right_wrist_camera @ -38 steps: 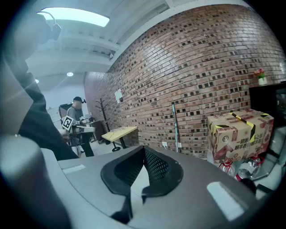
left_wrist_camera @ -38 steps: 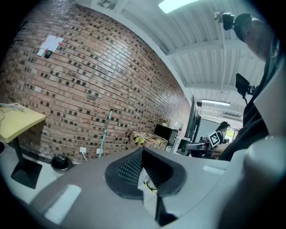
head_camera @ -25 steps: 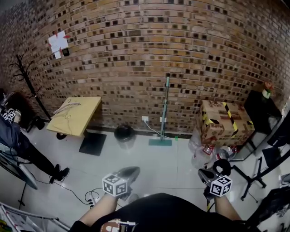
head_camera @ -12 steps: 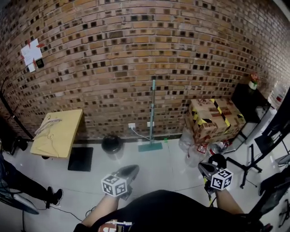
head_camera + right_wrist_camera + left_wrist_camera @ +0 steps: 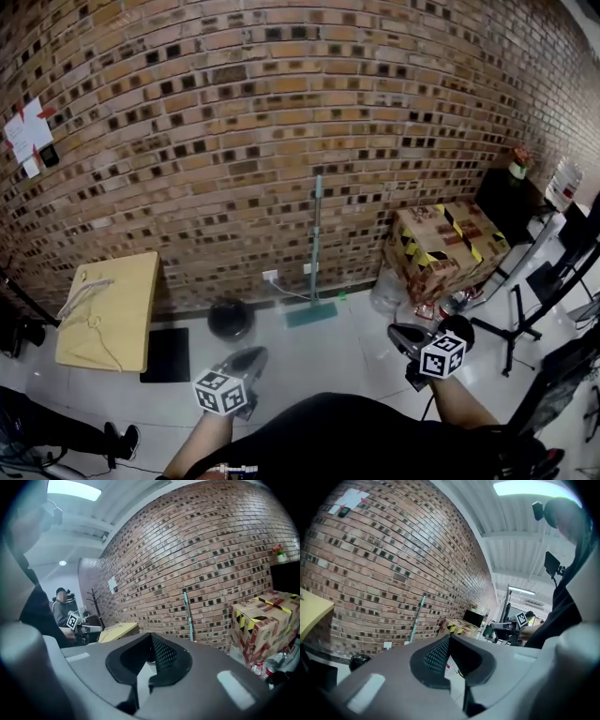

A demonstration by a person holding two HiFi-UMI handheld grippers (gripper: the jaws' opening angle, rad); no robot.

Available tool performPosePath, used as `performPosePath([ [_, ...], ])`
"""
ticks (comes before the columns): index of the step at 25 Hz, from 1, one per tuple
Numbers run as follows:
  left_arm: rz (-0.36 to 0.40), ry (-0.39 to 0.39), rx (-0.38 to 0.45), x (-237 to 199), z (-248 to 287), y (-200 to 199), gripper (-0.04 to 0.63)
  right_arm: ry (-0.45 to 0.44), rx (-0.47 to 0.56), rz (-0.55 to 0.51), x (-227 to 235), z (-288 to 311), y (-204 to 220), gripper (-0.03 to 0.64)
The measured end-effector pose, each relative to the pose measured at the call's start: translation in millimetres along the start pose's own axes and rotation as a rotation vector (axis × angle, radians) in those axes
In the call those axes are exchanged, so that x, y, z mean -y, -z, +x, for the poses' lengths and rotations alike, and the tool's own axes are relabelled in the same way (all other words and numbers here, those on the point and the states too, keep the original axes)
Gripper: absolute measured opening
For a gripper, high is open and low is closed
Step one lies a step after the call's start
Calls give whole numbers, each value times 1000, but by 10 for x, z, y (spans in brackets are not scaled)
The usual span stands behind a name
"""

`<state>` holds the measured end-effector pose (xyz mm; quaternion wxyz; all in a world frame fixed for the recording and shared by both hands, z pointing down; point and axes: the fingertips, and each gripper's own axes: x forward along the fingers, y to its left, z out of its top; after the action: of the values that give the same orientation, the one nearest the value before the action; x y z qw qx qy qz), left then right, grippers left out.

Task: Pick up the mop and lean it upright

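Mop upright against the brick wall, head flat on the floor, between a black bin and a taped cardboard box. Well apart from it, left hand-held gripper and right hand-held gripper, both pressed together, empty.

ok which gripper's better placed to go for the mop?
Left, marginally. The mop already leans upright on the brick wall, roughly between both. Left gripper has floor ahead; right gripper sits beside bottles and the taped box. Both are shut, empty.
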<state>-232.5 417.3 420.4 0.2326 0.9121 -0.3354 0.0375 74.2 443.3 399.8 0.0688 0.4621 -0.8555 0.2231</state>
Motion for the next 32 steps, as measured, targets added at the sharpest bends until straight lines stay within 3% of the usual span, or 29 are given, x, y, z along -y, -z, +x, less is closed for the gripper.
performPosePath([
  [7, -32, -52, 0, -341, 402, -63, 0, -63, -30, 0, 485, 635, -180, 15],
  [19, -58, -268, 100, -521, 1746, -756, 0, -295, -95, -116, 1918, 1551, -1096, 15],
  [27, -72, -282, 48, -640, 2392, -838, 0, -341, -127, -104, 2463, 1945, -1208, 15],
  [32, -67, -226, 31, -1018, 2709, -960, 0, -304, -147, -95, 2635, 2269, -1244, 15],
])
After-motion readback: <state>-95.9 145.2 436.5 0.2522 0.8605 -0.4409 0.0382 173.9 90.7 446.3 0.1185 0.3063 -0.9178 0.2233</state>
